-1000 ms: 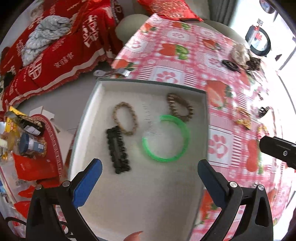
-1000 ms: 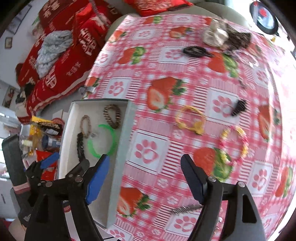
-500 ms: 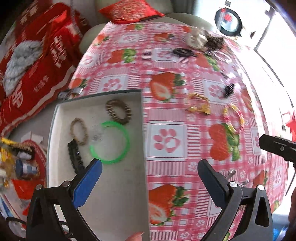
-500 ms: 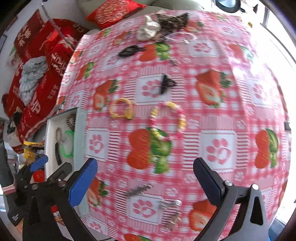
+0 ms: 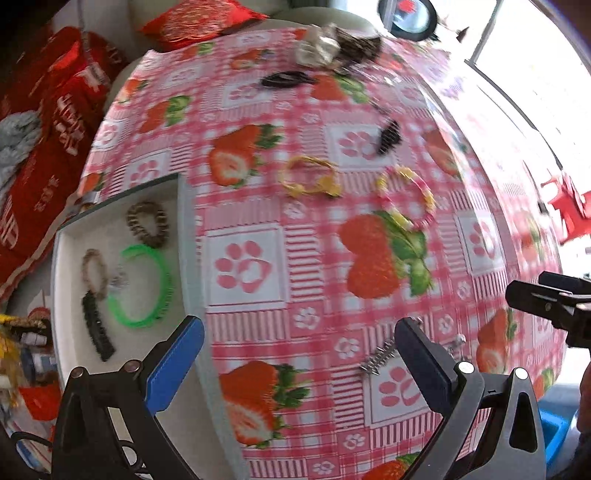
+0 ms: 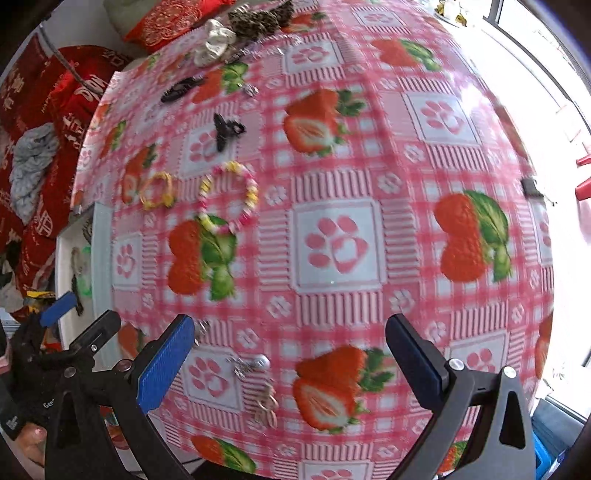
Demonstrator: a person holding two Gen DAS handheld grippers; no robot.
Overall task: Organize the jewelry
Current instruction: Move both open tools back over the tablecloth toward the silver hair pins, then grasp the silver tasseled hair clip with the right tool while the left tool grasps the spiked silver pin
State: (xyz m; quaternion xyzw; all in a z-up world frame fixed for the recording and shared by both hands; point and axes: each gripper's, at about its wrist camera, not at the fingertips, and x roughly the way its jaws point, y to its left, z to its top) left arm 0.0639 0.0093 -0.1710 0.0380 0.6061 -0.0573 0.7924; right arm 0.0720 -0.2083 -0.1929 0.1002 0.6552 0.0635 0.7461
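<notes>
Both empty | left gripper [image 5: 299, 352] and right gripper [image 6: 290, 350] spread wide | pick pink-yellow bracelet [image 6: 227, 197]: centre over its rim, then descend.

The worktop [image 6: 340, 177] is covered in a glossy, wipe-clean looking oilcloth with a strawberry and paw print, and it catches glare near the window. The tray [image 5: 186, 236] looks matt, with a pale felt-like lining and a dull grey rim. The green bangle [image 5: 142, 286] in it is shiny translucent plastic; the black hair clip [image 5: 96, 332] beside it looks like matt plastic. The pink and yellow bracelet [image 6: 227, 197] is made of small glossy beads. The silvery bits near the front [image 6: 251, 363] read as polished metal. The right gripper [image 6: 290, 360] has ribbed blue rubbery pads on matt black plastic arms, and the left gripper [image 5: 299, 360] is the same. The cushion [image 6: 166, 20] is red embroidered cloth.
</notes>
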